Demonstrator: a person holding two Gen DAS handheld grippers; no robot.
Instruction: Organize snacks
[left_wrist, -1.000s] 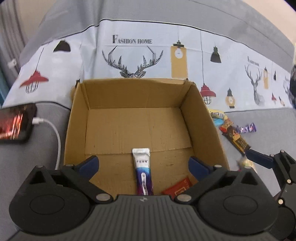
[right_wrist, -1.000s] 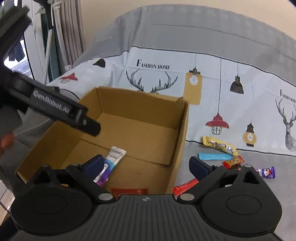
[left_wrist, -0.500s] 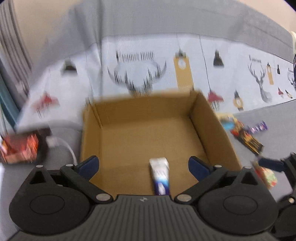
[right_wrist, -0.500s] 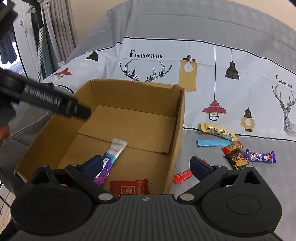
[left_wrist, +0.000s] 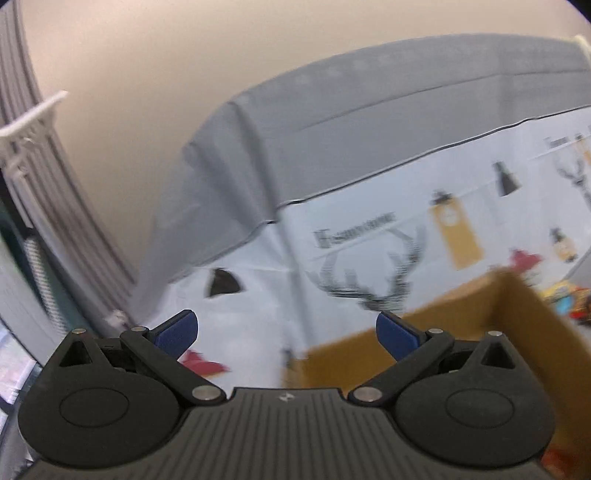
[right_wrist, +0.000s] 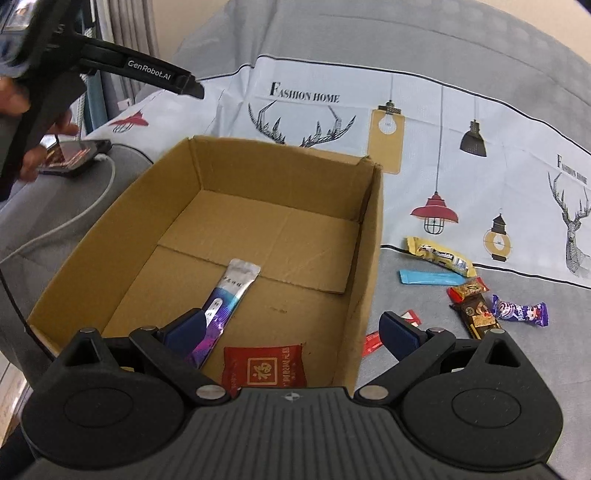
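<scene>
An open cardboard box rests on a grey sofa and holds a purple-and-silver sachet and a red packet. Right of the box lie loose snacks: a yellow bar, a blue stick, a brown bar, a purple candy and a red strip. My right gripper hangs open and empty over the box's near right wall. My left gripper is open and empty, raised and tilted toward the sofa back; its black arm shows at upper left, with the box corner blurred.
A patterned white cloth drapes the sofa back behind the box. A phone with a white cable lies left of the box, near a person's hand. Grey curtains hang at the far left.
My left gripper has lifted and swung up and left, away from the box, its view now blurred. The right gripper rose a little, showing more of the box floor and the snacks.
</scene>
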